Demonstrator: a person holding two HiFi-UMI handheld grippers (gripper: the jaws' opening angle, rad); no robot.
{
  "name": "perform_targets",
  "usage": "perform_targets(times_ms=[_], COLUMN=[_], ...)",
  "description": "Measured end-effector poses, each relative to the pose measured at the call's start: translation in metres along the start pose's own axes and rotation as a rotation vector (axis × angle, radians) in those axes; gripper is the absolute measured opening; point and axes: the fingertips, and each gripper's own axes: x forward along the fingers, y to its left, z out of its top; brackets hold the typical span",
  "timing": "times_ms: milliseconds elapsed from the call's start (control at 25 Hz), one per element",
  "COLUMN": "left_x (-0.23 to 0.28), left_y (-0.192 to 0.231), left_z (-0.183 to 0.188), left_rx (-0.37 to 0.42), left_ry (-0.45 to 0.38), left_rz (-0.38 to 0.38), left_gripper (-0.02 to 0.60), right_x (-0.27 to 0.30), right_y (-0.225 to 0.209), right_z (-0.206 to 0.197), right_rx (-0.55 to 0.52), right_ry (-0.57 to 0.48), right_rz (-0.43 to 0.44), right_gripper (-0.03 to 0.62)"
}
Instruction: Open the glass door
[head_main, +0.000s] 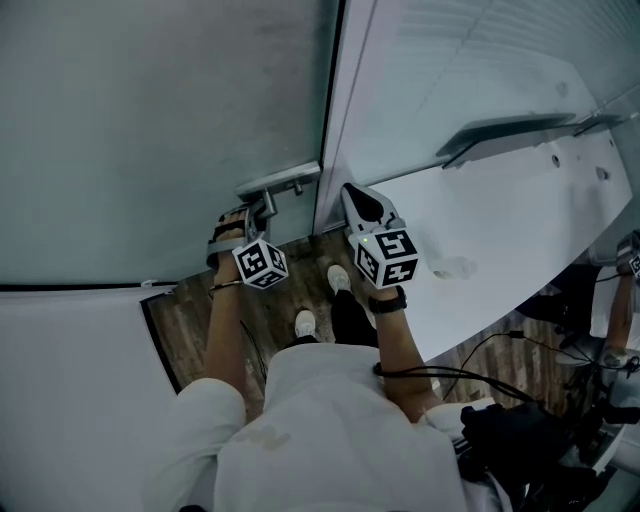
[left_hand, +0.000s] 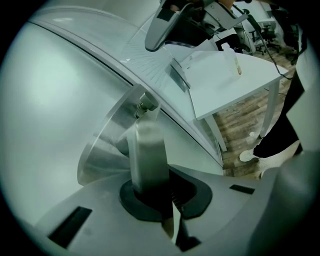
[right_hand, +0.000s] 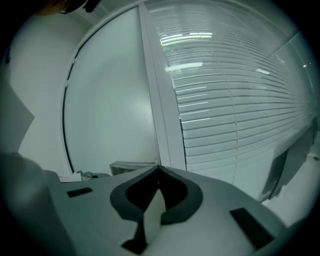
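Note:
The frosted glass door (head_main: 160, 130) fills the left of the head view, with a metal lever handle (head_main: 280, 183) near its right edge. My left gripper (head_main: 255, 215) reaches up to that handle. In the left gripper view the lever (left_hand: 146, 150) lies across the left gripper (left_hand: 171, 192), whose jaws are shut with nothing between them. The lever runs up to its round mounting (left_hand: 107, 145) on the glass. My right gripper (head_main: 362, 205) hangs shut and empty beside the white door frame (head_main: 335, 110), pointing at it. In its own view the right gripper (right_hand: 159, 172) faces the frame (right_hand: 162, 115).
A white desk (head_main: 500, 230) stands close on the right, beneath a window with slatted blinds (right_hand: 240, 100). Below me are wood-plank floor (head_main: 195, 320), my shoes (head_main: 305, 323) and black cables (head_main: 470, 375). Another person's arm (head_main: 622, 300) shows at the far right.

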Motion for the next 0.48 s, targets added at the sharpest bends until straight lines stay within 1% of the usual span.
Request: perform_targets(times_ms=[80,240,360,400,480], left_x=[-0.005,-0.009,-0.020,-0.022,-0.024], left_y=[-0.003,0.003,0.007,0.006,0.002], left_z=[-0.002,-0.004,-0.009,-0.011,-0.012], left_rx=[0.033,0.125,0.214,0.226,0.230], left_ry=[0.030,0.095,0.186,0.202,0.202], left_rz=[-0.009,-0.030,-0.080,-0.098,-0.112], left_gripper=[0.003,0.003,0.003,0.003,0.003], right_x=[-0.005,-0.014,-0.022,-0.025,-0.032], right_y=[0.004,0.009,0.019,0.022,0.027], right_z=[0.004,0.021,0.030,0.031,0.032], right_rx=[0.002,-0.002,-0.006,-0.008,-0.016], right_ry=[-0.010,-0.040,-0.051,-0.057,-0.070], right_rz=[0.002,-0.007,-0.006,-0.007,-0.014], right_gripper=[0.002,0.002,0.002,0.002,0.002])
